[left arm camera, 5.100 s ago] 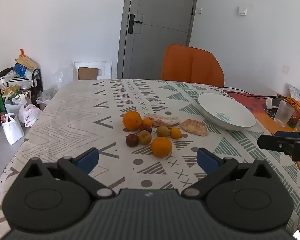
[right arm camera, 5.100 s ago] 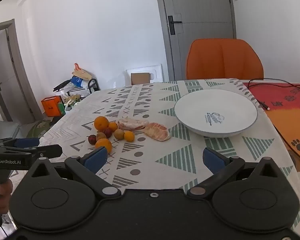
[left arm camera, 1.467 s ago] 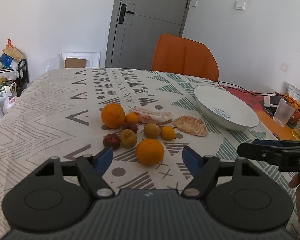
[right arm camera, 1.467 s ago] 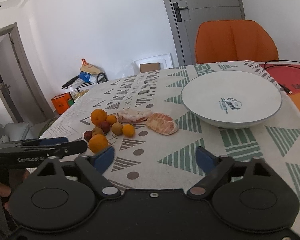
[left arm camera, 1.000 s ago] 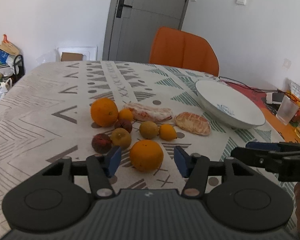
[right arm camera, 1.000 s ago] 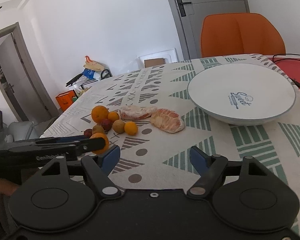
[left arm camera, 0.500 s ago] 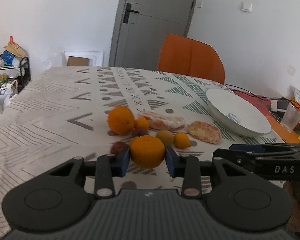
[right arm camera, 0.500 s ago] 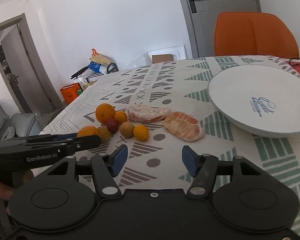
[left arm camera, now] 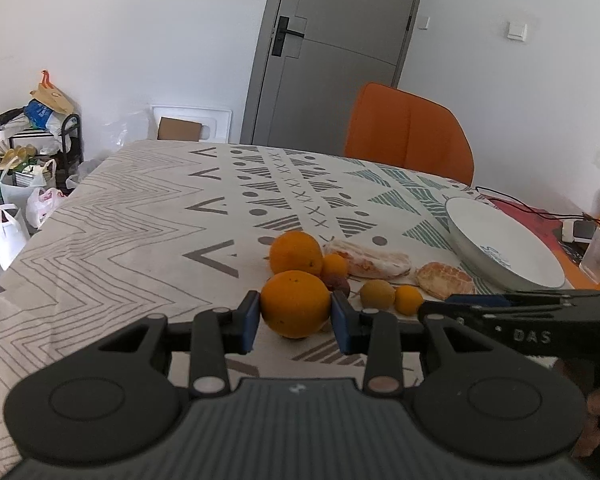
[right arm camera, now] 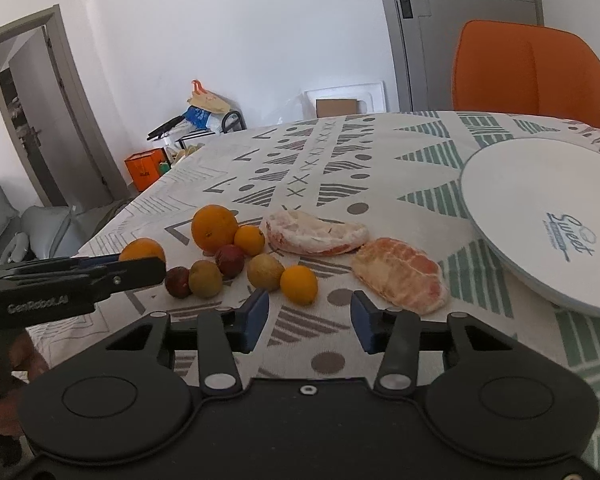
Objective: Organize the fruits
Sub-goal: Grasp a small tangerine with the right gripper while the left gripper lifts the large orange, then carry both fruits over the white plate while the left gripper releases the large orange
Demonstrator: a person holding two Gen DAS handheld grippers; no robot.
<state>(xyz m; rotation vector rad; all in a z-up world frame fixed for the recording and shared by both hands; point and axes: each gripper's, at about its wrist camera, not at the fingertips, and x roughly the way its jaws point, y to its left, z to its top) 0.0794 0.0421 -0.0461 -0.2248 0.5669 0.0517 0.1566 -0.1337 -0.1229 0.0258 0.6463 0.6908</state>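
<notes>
patterned tablecloth [left arm camera: 140,216]: left gripper [left arm camera: 295,316] angled down, clamping an orange [left arm camera: 294,303]; right gripper [right arm camera: 309,320] angled down, jaws just narrowing, empty, near a small orange [right arm camera: 299,284].

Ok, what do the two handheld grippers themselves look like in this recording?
Both are matte black plastic: a ribbed body, two round discs, and linkage arms with silver pivot pins ending in blue pads. The left gripper shows white "GenRobot.AI" lettering on its side in the right wrist view; the right gripper shows "DAS" in the left wrist view. No cables or sleeves are visible.
</notes>
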